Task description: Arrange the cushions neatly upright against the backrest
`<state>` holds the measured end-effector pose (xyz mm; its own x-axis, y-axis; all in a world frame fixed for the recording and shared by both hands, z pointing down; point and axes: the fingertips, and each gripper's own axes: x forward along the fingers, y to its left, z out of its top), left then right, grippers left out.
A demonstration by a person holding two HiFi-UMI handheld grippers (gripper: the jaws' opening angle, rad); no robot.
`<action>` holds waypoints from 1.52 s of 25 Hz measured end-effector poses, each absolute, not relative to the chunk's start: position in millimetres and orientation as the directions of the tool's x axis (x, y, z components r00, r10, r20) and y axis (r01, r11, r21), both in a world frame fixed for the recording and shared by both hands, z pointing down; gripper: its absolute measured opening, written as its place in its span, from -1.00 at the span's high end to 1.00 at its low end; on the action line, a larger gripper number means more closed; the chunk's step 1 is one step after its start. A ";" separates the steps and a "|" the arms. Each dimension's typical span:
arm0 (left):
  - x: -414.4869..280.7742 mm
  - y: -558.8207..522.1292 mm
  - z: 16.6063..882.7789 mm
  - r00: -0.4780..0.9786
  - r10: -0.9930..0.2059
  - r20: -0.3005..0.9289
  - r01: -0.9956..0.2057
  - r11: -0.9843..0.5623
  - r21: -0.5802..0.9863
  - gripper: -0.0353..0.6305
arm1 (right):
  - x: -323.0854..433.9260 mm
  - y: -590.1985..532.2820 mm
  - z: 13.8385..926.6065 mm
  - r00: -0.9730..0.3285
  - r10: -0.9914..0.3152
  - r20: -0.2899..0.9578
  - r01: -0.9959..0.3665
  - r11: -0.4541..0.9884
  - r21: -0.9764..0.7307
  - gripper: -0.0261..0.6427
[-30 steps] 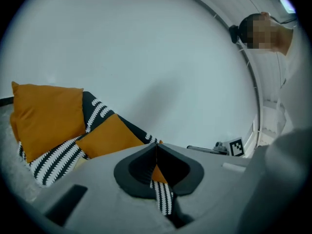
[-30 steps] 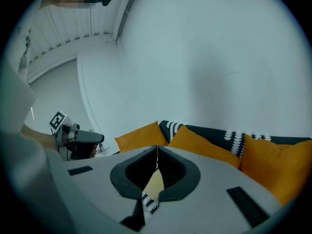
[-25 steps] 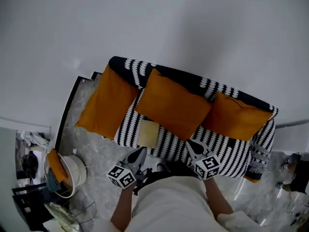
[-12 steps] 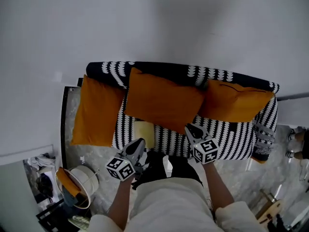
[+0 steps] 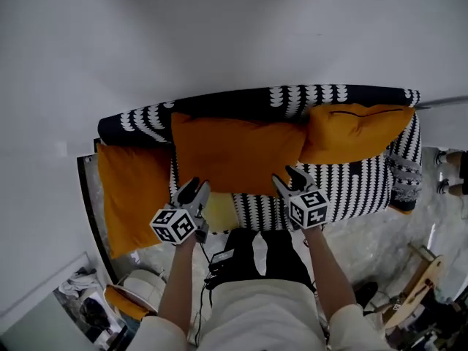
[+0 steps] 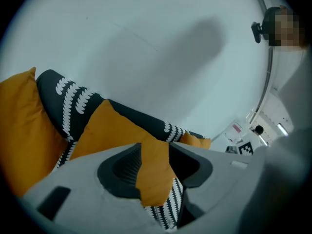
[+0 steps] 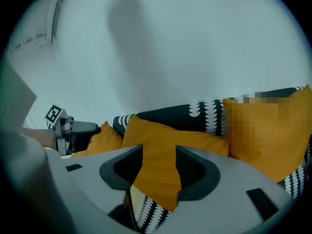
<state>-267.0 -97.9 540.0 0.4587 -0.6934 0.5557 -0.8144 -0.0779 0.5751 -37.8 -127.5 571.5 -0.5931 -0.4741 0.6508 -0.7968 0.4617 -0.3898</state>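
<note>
Three orange cushions lie on a black-and-white patterned sofa (image 5: 351, 189). The middle cushion (image 5: 238, 152) leans against the backrest. The left cushion (image 5: 131, 196) hangs at the sofa's left end, and the right cushion (image 5: 351, 134) rests in the right corner. My left gripper (image 5: 196, 190) is at the middle cushion's lower left corner and my right gripper (image 5: 287, 178) at its lower right corner. Both sets of jaws are opening. In the left gripper view the left gripper (image 6: 153, 152) has an orange corner showing in its gap. The right gripper (image 7: 158, 152) shows the same in the right gripper view.
A pale yellow flat item (image 5: 219, 210) lies on the seat below the middle cushion. A grey cloth (image 5: 404, 174) drapes the right armrest. A white pot (image 5: 142, 287) stands on the marble floor at lower left, a wooden frame (image 5: 420, 284) at lower right. A dark panel (image 5: 88, 196) borders the sofa's left.
Both grippers have moved forward from in front of the seat to the middle cushion's lower corners, and their jaws have parted. The head view has swung, so the sofa sits squarer.
</note>
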 end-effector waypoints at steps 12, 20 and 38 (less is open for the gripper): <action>-363.3 -224.7 625.9 0.274 -0.707 0.652 -0.917 0.011 0.398 -0.05 | -77.7 -232.7 659.6 -0.530 -0.459 0.713 -0.793 0.567 -0.224 0.17; -358.0 -242.4 674.0 0.281 -0.624 0.729 -0.940 -0.024 0.342 -0.12 | -80.5 -244.3 711.6 -0.529 -0.378 0.760 -0.742 0.640 -0.199 0.16; -357.1 -200.5 671.4 0.300 -0.569 0.765 -0.918 0.046 0.394 0.57 | -87.0 -206.2 689.6 -0.510 -0.366 0.779 -0.803 0.528 -0.277 0.88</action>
